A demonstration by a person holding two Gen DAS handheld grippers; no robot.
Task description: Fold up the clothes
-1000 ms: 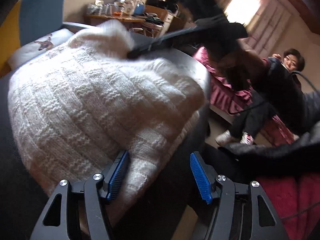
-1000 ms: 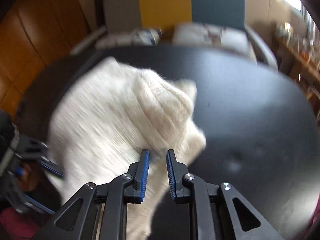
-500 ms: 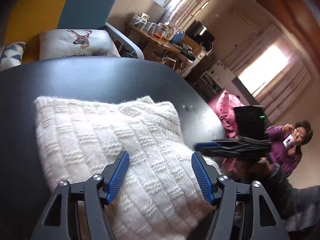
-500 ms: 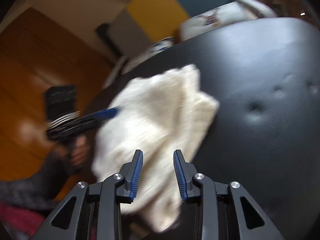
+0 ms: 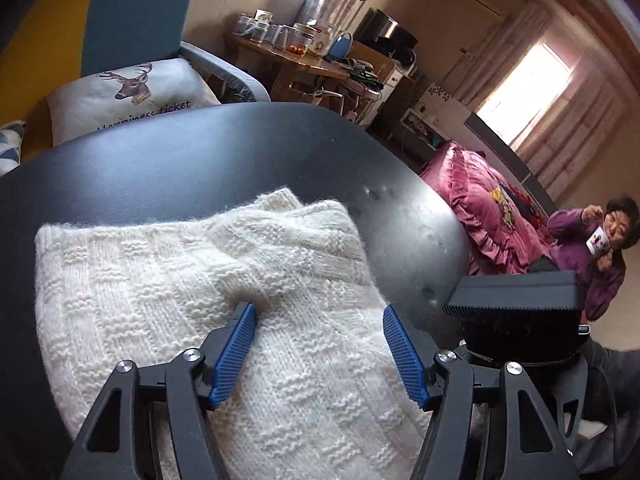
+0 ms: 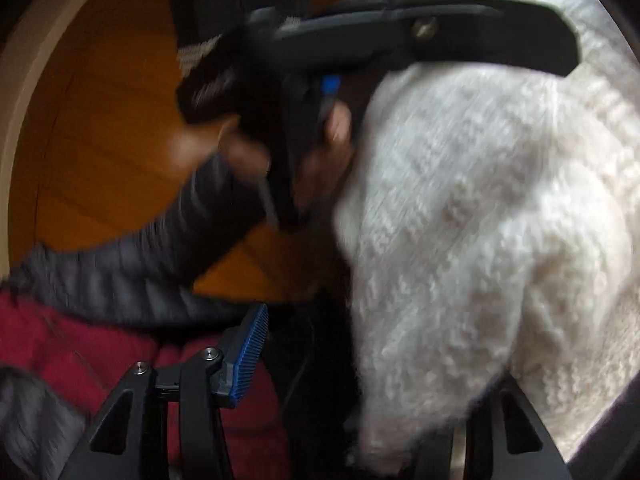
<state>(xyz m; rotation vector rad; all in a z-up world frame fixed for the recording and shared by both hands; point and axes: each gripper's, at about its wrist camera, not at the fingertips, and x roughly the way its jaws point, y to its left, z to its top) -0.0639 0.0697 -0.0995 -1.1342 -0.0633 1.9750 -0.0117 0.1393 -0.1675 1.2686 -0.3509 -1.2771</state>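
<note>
The main risk is the folded stack coming undone. The left gripper [image 5: 316, 344] stands wide apart over the near part of the white knit sweater [image 5: 192, 288], its blue pads resting on or just above the wool with nothing pinched; if it drags sideways, the fuzzy knit could catch on the ribbed pads and pull the top layer off. The right gripper [image 6: 340, 360] has just been opening. Only 1 of its pads [image 6: 248, 354] shows, the other is hidden behind the sweater's overhanging edge, so I cannot tell whether it has hold of anything. That edge hangs past the rim of the black table [image 5: 224, 160], and a careless pull there could slide the whole bundle off.

The sweater is thick, cream-white, in a basket-weave pattern. It lies on the near side of the table as a rough rectangle of at least 2 layers, with a rounded fold at its far end. The right wrist view is blurred.
</note>
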